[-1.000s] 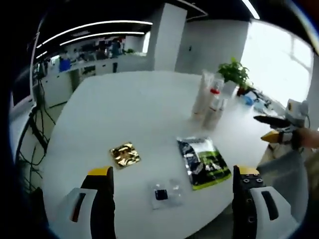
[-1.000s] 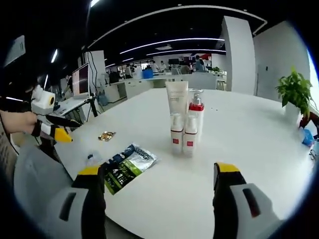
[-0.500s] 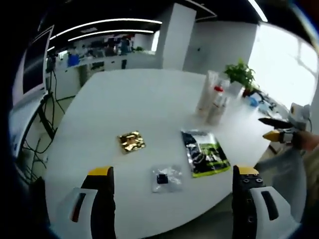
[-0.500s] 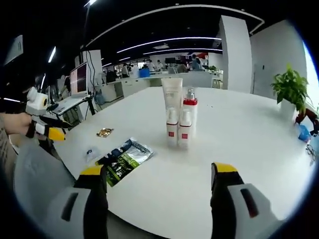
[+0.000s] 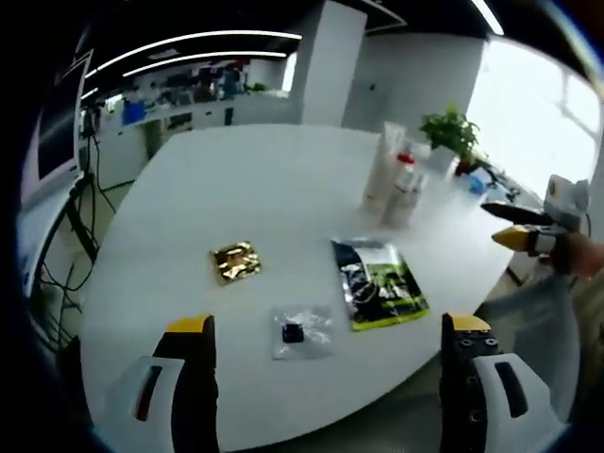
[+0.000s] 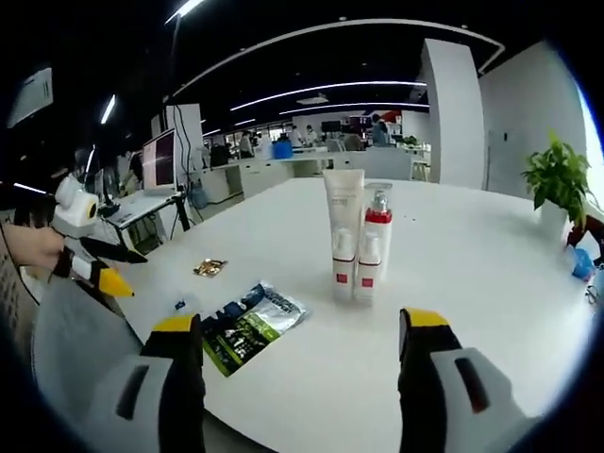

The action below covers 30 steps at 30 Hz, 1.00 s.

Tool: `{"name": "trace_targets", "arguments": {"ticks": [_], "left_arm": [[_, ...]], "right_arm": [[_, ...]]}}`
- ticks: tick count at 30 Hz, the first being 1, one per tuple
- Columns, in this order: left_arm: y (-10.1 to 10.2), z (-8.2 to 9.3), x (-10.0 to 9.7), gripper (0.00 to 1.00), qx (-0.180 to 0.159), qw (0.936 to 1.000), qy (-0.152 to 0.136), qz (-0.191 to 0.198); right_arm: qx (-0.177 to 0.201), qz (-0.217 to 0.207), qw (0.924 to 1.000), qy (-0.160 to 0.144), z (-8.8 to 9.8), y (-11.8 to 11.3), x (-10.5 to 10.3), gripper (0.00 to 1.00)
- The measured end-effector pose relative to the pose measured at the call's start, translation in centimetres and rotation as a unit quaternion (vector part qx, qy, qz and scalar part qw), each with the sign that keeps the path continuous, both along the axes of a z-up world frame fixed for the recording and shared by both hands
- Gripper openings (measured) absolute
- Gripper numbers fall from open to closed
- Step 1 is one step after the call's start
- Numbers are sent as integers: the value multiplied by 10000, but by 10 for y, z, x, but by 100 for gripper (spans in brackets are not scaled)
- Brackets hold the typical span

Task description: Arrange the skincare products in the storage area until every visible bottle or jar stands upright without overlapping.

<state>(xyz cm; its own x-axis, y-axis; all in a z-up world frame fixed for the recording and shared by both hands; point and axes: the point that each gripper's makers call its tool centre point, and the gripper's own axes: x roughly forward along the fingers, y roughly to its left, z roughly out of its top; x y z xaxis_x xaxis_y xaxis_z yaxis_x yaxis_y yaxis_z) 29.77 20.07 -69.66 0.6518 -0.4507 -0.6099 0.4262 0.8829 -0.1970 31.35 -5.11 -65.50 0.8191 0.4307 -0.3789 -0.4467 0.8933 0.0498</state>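
- The white tabletop point(image 5: 236, 189) carries everything, largely bare toward its far side.
- The left gripper point(image 5: 326, 344) hovers off the near edge, jaws wide apart, holding nothing (it also enters the right gripper view from the left, held in a hand).
- The right gripper point(image 6: 297, 335) hangs over the near edge, jaws spread, empty.
- The skincare bottles point(image 6: 359, 241) stand upright in a tight cluster mid-table, a tall white tube behind them.
- A dark-and-green pouch point(image 5: 377, 294) lies flat.
- A gold packet point(image 5: 234, 261) lies apart from it.
- A small clear packet point(image 5: 300, 332) lies nearest.
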Motion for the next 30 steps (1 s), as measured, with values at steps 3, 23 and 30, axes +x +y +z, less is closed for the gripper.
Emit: {"name": "trace_targets", "arguments": {"ticks": [3,23,30], "left_arm": [[-7,-5,-1,97,51,9999,111,-74],[-98,-44,15,97,632,9898,850,-957],[-124,-68,23,97,868,9838,1096,-1123]], "right_arm": [[-104,106,9999,20,-4,5,-2,85],[-97,11,10000,-11,-3,1,-2,85],[-106,-53,9999,-16,-3,-2,-1,85]]}}
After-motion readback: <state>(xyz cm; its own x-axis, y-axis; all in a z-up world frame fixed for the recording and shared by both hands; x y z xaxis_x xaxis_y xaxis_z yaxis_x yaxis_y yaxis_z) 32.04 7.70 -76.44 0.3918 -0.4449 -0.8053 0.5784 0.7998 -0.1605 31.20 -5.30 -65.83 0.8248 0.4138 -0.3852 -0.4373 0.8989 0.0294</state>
